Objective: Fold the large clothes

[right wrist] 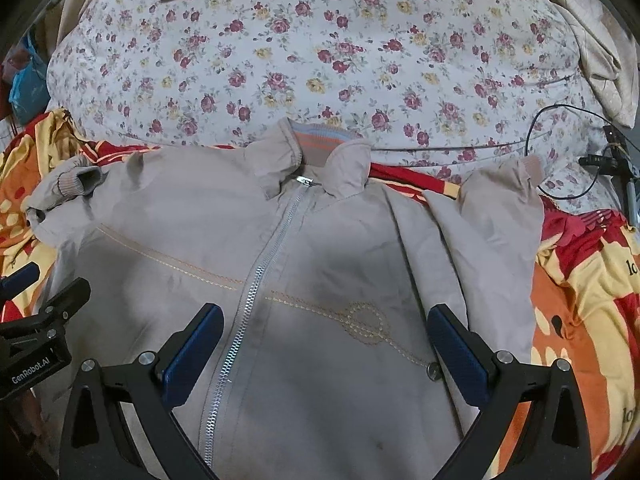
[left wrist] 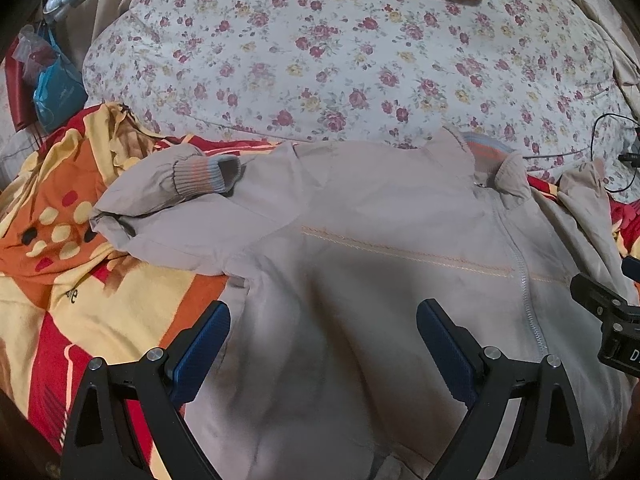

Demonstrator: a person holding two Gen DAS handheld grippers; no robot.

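Jacket (right wrist: 312,264), beige and zipped, lies front-up on a red-and-orange blanket (right wrist: 580,300), collar toward a floral quilt (right wrist: 320,60). "GenRobot.AI" reads on the left gripper (left wrist: 324,344); both it and the right gripper (right wrist: 326,344) hover released, blanket bare at both sides.

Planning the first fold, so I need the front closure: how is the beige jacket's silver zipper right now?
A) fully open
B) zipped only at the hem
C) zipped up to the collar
C: the silver zipper on the beige jacket runs closed, its pull sitting at the collar.
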